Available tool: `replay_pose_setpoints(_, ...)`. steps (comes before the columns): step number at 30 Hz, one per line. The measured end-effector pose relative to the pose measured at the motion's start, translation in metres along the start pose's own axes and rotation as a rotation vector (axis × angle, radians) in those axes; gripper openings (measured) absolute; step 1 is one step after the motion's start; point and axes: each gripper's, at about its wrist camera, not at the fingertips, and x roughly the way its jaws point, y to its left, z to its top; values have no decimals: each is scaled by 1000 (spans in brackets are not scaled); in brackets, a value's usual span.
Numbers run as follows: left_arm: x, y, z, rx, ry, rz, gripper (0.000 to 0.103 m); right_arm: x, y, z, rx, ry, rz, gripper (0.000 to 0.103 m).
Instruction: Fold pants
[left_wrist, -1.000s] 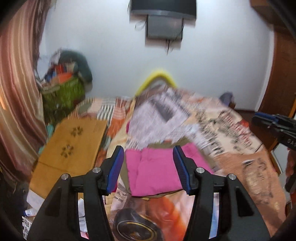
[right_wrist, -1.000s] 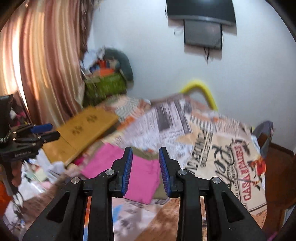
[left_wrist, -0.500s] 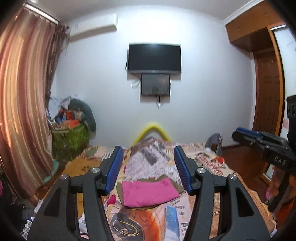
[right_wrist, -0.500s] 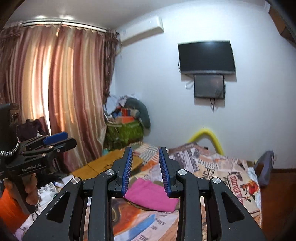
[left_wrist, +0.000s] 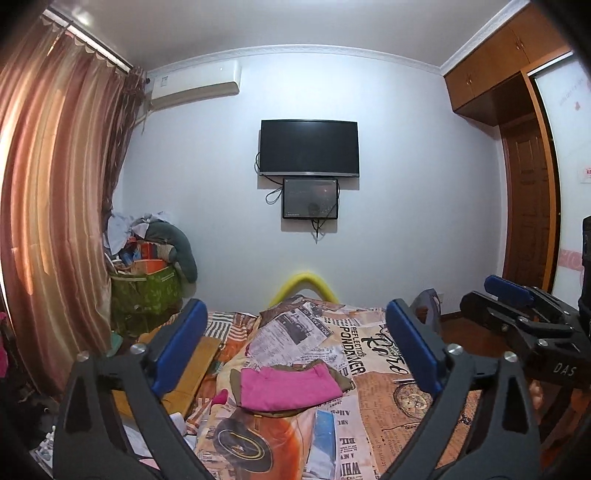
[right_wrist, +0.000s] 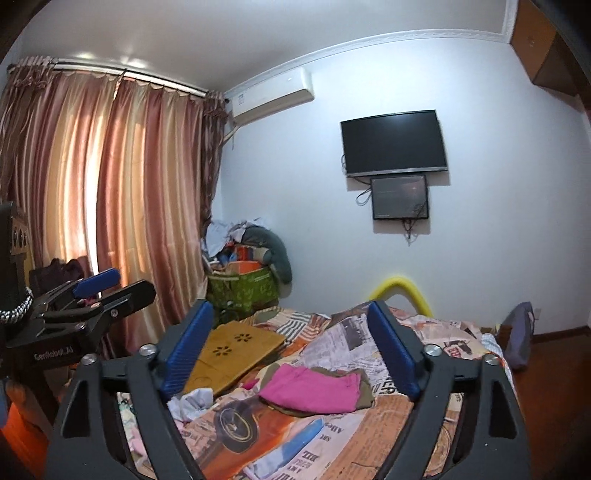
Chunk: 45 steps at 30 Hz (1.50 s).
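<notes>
1. Through the left wrist camera, we hold our left gripper (left_wrist: 293, 345) raised above the near end of the bed, its blue-padded fingers (left_wrist: 180, 345) spread wide with nothing between them. The pink pants (left_wrist: 290, 384) lie folded into a flat rectangle on the newspaper-print bedspread (left_wrist: 373, 369), resting on top of an olive garment (left_wrist: 341, 378) whose edges show around them. Both jaws stand well clear of the cloth. Our right gripper (left_wrist: 517, 299) enters at the right edge, off to the side of the bed; from this angle we cannot tell how its fingers stand. On the far wall hangs a dark television (left_wrist: 309, 147) with a smaller screen (left_wrist: 310, 198) below it, and a yellow curved bed rail (left_wrist: 304, 282) rises at the foot of the bed.

2. Through the right wrist camera, our right gripper (right_wrist: 291, 347) hovers above the bed with its fingers (right_wrist: 393, 349) opened wide and empty. The pink pants (right_wrist: 312, 391) sit folded on the bedspread (right_wrist: 332, 439), on the olive garment (right_wrist: 364, 389), apart from both jaws. To their left lies a wooden lap board (right_wrist: 231, 350), and a white rumpled cloth (right_wrist: 192, 400) is bunched near it. Our left gripper (right_wrist: 98, 291) shows at the left edge before the striped curtains (right_wrist: 110, 192).
</notes>
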Motion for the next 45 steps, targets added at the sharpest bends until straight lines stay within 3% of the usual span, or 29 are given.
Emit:
replay_pose_setpoints(3, -3, -1, -2, -12, 6, -19, 103, -5, -3, -1, 22, -2, -12, 99)
replay_pose_setpoints(6, -6, -5, -4, -10, 5, -19, 103, -12, -1, -4, 26, -10, -33, 102)
replay_pose_setpoints(14, -6, -6, -9, -14, 17, -23, 103, -18, 1, -9, 14, 1, -67, 103)
replay_pose_setpoints(45, 17, 0, -24, -35, 75, -15, 103, -19, 4, -10, 8, 41, -61, 103)
